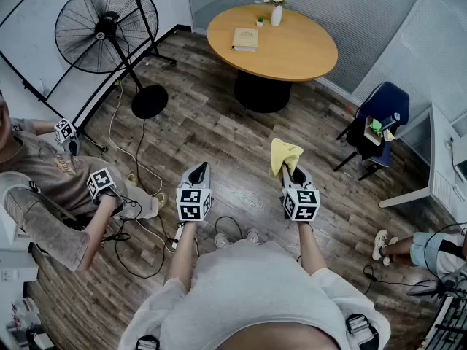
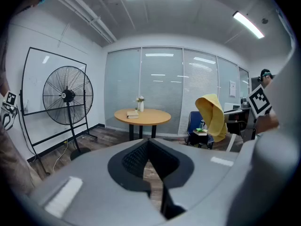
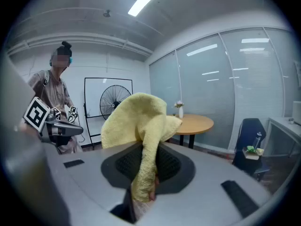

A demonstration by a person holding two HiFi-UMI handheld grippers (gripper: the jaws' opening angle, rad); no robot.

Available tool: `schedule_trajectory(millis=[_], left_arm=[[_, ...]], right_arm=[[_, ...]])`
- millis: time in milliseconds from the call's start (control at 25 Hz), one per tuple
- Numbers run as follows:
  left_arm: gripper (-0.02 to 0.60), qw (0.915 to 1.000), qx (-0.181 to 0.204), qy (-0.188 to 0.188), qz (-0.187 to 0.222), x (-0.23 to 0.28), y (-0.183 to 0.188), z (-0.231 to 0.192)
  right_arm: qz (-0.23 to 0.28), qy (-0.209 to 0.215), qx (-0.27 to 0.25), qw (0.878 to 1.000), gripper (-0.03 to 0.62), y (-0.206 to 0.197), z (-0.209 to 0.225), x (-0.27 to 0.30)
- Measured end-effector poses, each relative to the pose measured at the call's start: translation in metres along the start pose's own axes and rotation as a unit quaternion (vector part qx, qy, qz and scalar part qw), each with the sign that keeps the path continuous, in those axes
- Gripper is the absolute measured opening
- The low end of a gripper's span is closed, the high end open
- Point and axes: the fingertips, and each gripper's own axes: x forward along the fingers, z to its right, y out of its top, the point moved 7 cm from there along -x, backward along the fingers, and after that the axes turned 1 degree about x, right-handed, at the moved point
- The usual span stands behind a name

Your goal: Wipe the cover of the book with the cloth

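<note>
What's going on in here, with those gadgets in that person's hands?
A person stands holding a two-jaw gripper in each hand. The right gripper is clamped on a yellow cloth; the left gripper is shut with nothing in it. The book to be wiped lies on the round table across the room, not yet touched.

fuzzy cloth [image 3: 136, 121], seemingly smooth wood table [image 1: 292, 49]

The book [image 1: 245, 39] lies near the left edge of the table [image 1: 306, 53], the vase [image 1: 276, 13] at its far edge. The fan [image 1: 107, 26] stands left of the table, the chair [image 1: 381, 111] right. The cloth [image 1: 284, 154] hangs in the right gripper [image 1: 293, 172], well before the table.
</note>
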Motion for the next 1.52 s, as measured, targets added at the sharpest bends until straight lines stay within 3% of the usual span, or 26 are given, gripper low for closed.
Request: schedule_trajectory(millis=[840, 1520], left_arm=[[0.009, 1.0000, 0.002, 0.001, 0.000, 0.013, 0.008, 0.010], [0.009, 0.9998, 0.005, 0.019, 0.004, 0.030, 0.014, 0.050]], right_arm=[[0.010, 0.009, 0.017, 1.000, 0.078, 0.003, 0.018, 0.004], [0.012, 0.023, -0.011, 1.000, 0.078, -0.004, 0.057, 0.001]])
